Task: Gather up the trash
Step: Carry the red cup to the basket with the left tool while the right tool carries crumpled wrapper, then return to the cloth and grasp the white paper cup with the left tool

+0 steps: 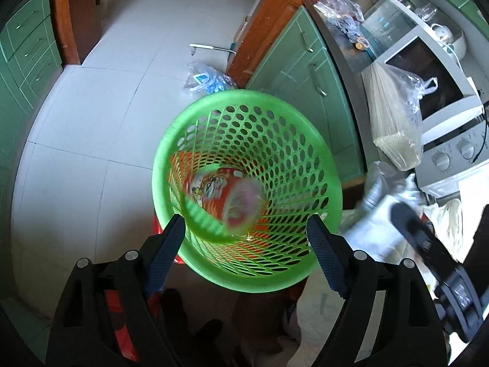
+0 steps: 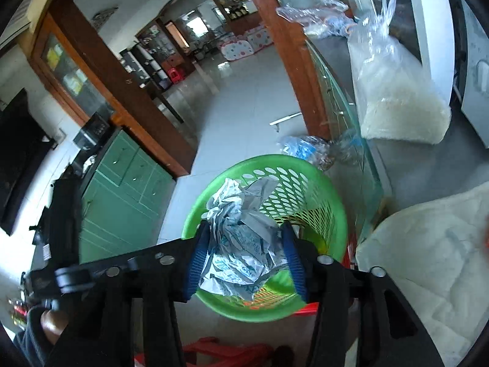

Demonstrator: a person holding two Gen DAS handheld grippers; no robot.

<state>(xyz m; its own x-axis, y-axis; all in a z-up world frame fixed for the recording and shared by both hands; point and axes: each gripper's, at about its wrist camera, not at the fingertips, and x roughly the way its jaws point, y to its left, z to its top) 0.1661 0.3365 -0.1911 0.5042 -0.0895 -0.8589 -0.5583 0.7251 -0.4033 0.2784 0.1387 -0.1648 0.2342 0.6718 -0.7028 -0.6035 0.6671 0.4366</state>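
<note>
A green perforated basket stands on a red stool, right below my left gripper, which is open and empty above its near rim. A blurred orange and pink wrapper is inside the basket. In the right wrist view my right gripper is shut on a crumpled white and silver plastic bag, held over the same basket. The right gripper and its bag show blurred at the right edge of the left wrist view.
Green cabinets and a dark counter stand right of the basket, with a bag of noodles and a white microwave. A plastic bag lies on the tiled floor. A white cloth lies on the counter.
</note>
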